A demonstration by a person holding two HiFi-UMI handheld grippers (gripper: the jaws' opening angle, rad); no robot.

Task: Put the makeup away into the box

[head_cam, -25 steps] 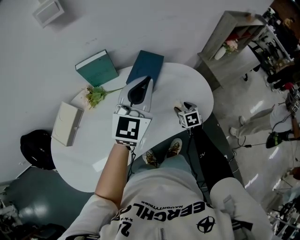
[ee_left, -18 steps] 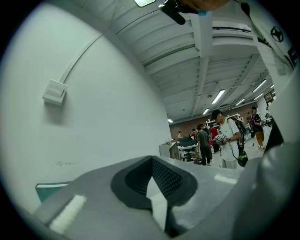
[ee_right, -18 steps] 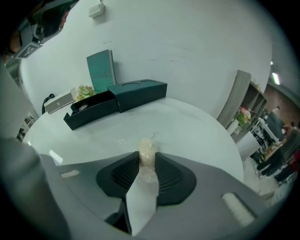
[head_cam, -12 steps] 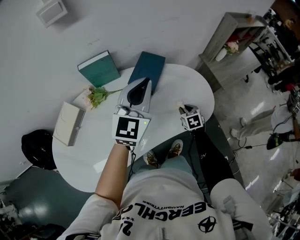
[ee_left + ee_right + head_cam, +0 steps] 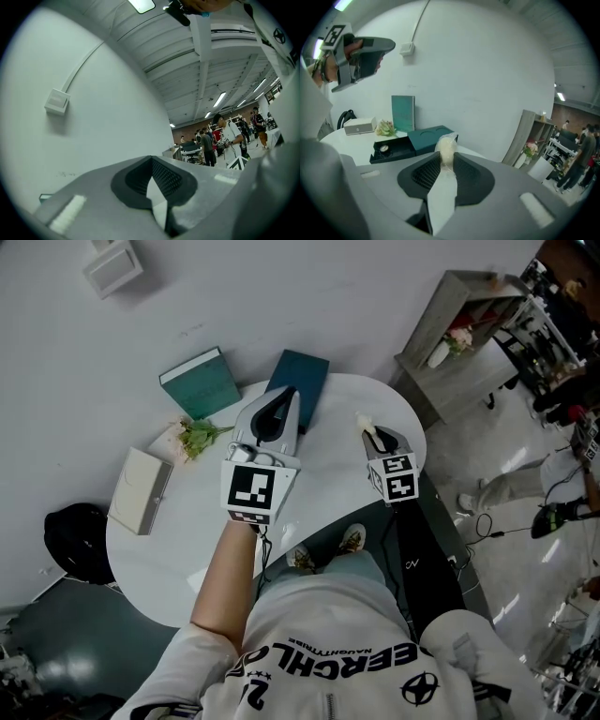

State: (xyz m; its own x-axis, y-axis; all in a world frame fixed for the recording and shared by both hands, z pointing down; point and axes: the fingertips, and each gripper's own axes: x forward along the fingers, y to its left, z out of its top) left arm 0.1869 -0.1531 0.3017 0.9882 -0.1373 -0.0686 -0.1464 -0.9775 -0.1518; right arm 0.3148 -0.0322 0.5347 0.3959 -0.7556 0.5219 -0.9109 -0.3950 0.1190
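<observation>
cream makeup sponge, dark teal box, white table.

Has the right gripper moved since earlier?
Yes. The right gripper, its jaws just closed on a pale wrapped item, has risen off the white table toward the camera.

White counter, rounded outline, set against a pale wall. Far edge: teal book standing upright by the wall. Just in front of it, a small white slab with a sprig of flowers on top. Left rim: cream box, well apart from the rest. Toward the middle: open dark box, its teal lid lying flat just beside it, touching or nearly so.
</observation>
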